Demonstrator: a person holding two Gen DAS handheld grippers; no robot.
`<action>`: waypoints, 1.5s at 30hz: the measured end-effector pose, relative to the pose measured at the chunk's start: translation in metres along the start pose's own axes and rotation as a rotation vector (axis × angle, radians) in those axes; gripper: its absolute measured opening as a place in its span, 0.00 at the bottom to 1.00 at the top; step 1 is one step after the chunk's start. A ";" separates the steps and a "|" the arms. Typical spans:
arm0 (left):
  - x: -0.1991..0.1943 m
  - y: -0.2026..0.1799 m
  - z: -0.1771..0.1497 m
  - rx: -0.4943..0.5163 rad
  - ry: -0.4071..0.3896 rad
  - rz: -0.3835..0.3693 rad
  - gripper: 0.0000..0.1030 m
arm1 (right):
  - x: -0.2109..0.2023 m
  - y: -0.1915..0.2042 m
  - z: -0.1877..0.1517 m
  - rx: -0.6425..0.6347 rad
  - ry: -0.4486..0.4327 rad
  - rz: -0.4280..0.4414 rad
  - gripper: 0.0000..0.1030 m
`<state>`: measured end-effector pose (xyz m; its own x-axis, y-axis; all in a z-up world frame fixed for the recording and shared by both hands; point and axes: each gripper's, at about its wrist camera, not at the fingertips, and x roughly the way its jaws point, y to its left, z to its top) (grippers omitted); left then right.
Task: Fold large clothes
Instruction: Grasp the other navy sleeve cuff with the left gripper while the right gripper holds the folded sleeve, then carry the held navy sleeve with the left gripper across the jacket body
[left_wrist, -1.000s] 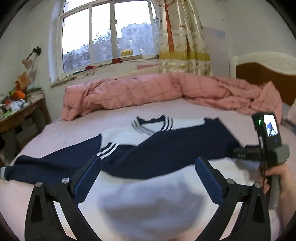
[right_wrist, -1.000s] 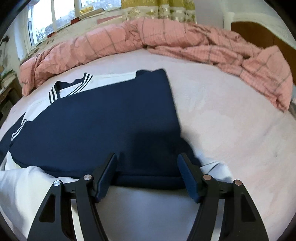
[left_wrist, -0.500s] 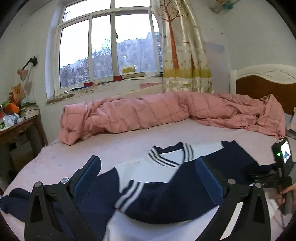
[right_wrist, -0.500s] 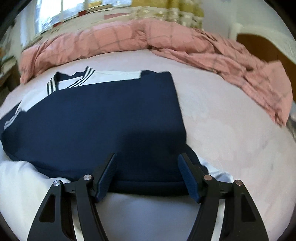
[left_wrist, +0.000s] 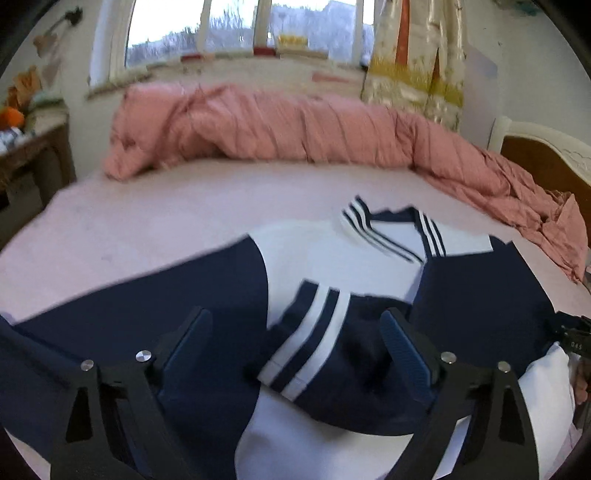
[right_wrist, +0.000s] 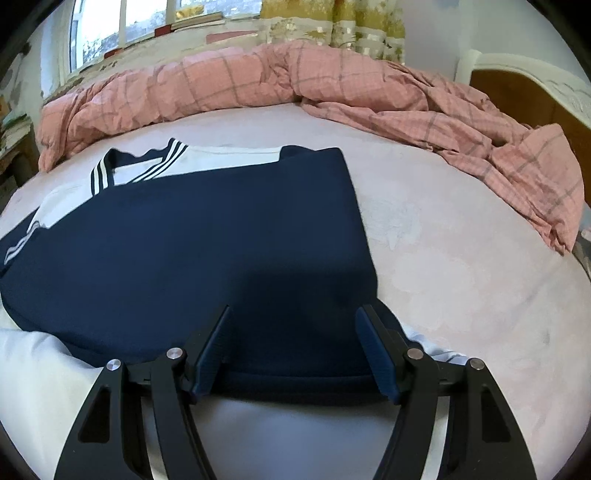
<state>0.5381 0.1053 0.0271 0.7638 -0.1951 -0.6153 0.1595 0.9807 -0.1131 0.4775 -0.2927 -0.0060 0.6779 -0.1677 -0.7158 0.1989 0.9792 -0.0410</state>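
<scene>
Now, garment: a navy and white jacket (left_wrist: 354, 266) lies flat on the pink bed (left_wrist: 155, 229), collar toward the window.
Folded sleeve: its striped cuff (left_wrist: 306, 339) lies across the chest, long axis slanting toward the left gripper.
Left gripper (left_wrist: 295, 354): nearer the cuff, jaws closing either side of it (nothing pinched yet).
Right gripper (right_wrist: 295, 354): jaws moderately wide over the navy sleeve (right_wrist: 229, 251), empty.
Quilt (right_wrist: 332, 85): bunched well beyond.

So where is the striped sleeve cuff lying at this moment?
In the left wrist view, the striped sleeve cuff lies across the jacket front, below the collar, between the closing jaws of the left hand-held gripper.
</scene>
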 end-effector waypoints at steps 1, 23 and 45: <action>0.004 0.002 -0.001 -0.009 0.020 -0.003 0.80 | 0.000 -0.001 0.000 0.006 0.002 0.002 0.68; 0.013 -0.032 -0.014 0.167 0.039 0.140 0.28 | 0.011 -0.001 -0.002 0.000 0.036 0.035 0.68; 0.045 0.043 -0.003 -0.203 0.188 0.031 0.45 | 0.015 -0.017 0.000 0.089 0.049 -0.023 0.68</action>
<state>0.5773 0.1391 -0.0076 0.6338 -0.1782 -0.7527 -0.0052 0.9721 -0.2345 0.4837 -0.3121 -0.0160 0.6376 -0.1824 -0.7484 0.2780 0.9606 0.0028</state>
